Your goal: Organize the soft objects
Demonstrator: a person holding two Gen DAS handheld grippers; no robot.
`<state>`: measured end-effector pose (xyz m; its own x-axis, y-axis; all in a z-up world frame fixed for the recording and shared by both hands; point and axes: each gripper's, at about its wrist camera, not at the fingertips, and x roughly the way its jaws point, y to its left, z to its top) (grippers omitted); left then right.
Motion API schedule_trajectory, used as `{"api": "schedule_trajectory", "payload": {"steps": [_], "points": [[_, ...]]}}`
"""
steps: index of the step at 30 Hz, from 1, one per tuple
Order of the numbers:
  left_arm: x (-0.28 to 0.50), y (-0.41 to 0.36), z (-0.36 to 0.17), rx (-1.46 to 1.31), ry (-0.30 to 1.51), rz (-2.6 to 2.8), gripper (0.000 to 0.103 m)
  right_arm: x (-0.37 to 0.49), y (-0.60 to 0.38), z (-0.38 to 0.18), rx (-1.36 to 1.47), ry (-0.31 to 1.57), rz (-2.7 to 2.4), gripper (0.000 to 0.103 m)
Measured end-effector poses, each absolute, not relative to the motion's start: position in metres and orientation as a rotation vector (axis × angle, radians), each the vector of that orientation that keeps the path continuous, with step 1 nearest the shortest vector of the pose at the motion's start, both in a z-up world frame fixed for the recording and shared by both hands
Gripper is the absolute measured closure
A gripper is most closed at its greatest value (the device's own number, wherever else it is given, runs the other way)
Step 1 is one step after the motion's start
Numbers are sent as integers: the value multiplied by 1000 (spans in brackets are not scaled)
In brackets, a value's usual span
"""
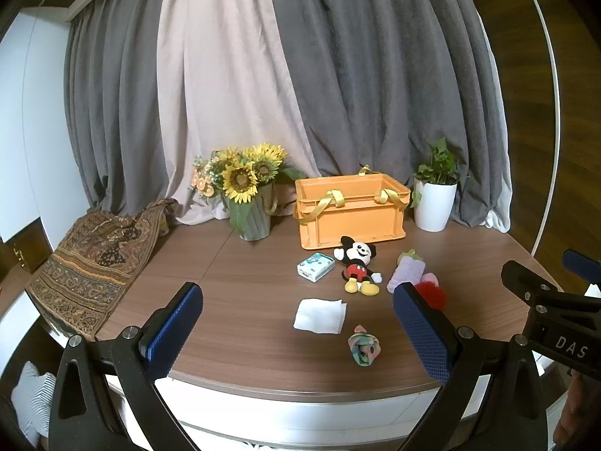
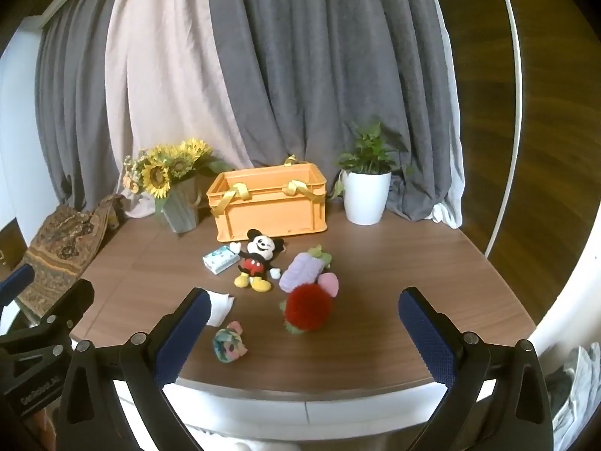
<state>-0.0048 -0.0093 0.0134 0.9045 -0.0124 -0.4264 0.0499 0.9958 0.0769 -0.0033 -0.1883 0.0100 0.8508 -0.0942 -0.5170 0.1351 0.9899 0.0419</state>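
Observation:
An orange crate (image 1: 351,210) (image 2: 268,203) with yellow ribbon handles stands at the back of the wooden table. In front of it lie a Mickey Mouse plush (image 1: 357,265) (image 2: 257,259), a tissue pack (image 1: 315,266) (image 2: 221,259), a lilac knitted toy (image 1: 405,270) (image 2: 302,272), a red fluffy toy (image 1: 432,293) (image 2: 308,307), a white cloth (image 1: 320,315) (image 2: 219,306) and a rolled pastel cloth (image 1: 363,346) (image 2: 228,344). My left gripper (image 1: 296,329) is open and empty above the near table edge. My right gripper (image 2: 302,332) is open and empty, just short of the red toy.
A sunflower vase (image 1: 251,203) (image 2: 176,195) stands left of the crate and a white potted plant (image 1: 434,203) (image 2: 365,195) right of it. A patterned fabric (image 1: 90,263) (image 2: 60,248) drapes over the left edge. Curtains hang behind.

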Motion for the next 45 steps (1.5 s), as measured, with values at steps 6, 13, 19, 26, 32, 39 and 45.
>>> {"api": "schedule_trajectory", "payload": {"steps": [6,13,19,26,32,39,45], "points": [[-1,-12,17,87,439,-34,0,-4,-189,10,82,535,-121,1],[1,-15,19,88,433,-37,0,-2,-190,13,88,532,-120,1],[3,-15,20,87,432,-39,0,-4,-189,11,88,532,-121,1],[7,-18,21,88,430,-42,0,-1,-191,13,89,532,-124,1],[6,-20,21,88,429,-44,0,0,-194,12,92,526,-131,1],[6,-23,21,88,422,-48,0,1,-196,13,91,526,-131,1],[6,-25,20,89,421,-49,0,0,-197,12,94,522,-134,1]]}}
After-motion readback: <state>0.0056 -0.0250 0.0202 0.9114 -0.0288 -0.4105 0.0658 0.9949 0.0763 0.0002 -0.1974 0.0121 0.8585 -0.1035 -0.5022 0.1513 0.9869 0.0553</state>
